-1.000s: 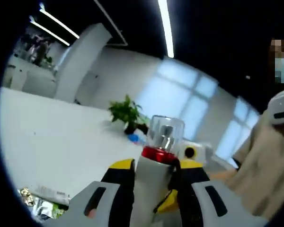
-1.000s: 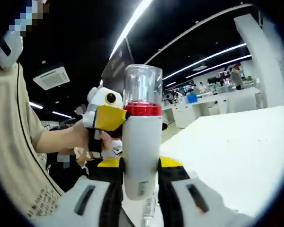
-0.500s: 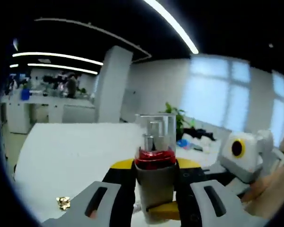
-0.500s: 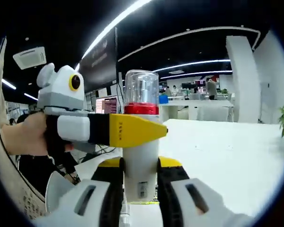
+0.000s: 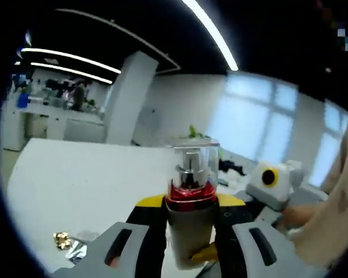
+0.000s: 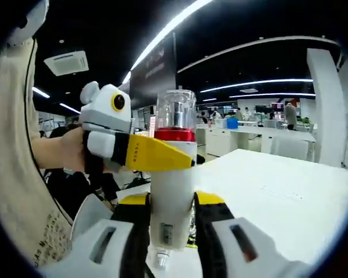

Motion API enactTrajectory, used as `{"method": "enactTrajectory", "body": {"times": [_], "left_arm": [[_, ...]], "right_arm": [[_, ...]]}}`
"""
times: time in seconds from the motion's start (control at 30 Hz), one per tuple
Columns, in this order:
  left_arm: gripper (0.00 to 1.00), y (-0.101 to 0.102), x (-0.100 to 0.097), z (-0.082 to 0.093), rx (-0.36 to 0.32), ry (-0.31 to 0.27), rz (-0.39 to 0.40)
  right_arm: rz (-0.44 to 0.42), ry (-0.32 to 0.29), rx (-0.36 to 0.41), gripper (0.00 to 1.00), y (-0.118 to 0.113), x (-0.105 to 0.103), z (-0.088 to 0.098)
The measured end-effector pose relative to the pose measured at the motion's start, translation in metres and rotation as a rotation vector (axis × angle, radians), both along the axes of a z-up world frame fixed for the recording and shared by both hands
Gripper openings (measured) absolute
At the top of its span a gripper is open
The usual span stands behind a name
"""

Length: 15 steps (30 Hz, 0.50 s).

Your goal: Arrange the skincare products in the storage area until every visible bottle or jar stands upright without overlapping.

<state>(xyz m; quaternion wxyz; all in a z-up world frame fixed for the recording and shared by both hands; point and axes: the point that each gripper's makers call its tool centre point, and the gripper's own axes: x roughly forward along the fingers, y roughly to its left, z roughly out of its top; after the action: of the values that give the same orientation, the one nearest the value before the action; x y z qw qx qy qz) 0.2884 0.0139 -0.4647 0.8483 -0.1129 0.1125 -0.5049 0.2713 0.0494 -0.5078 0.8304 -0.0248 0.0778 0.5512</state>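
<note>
bottle (image 6: pixel 173 191) label print blurred, unreadable

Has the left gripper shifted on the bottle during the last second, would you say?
Yes. Against the bottle, the left gripper came from beside the red collar to crossing just below it.

The left gripper view looks forward along its own jaws, close behind the pump bottle (image 5: pixel 189 208) at lower centre, facing a window wall across the white table (image 5: pixel 75 179). The right gripper view sits equally close behind the same bottle, facing the office interior. Both views share the bottle and table.
</note>
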Motion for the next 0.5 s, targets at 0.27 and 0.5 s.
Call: {"method": "enactTrajectory", "body": {"times": [0.27,0.5], "left_arm": [[0.29,0.006,-0.032,0.023,-0.133,0.050,-0.244],[0.28,-0.008,-0.050,0.040,-0.185,0.008,-0.399]], "right_arm": [[0.257,0.176,0.199,0.31,-0.004,-0.027,0.024],[0.372,0.189,0.274,0.29,0.006,-0.048,0.039]]}}
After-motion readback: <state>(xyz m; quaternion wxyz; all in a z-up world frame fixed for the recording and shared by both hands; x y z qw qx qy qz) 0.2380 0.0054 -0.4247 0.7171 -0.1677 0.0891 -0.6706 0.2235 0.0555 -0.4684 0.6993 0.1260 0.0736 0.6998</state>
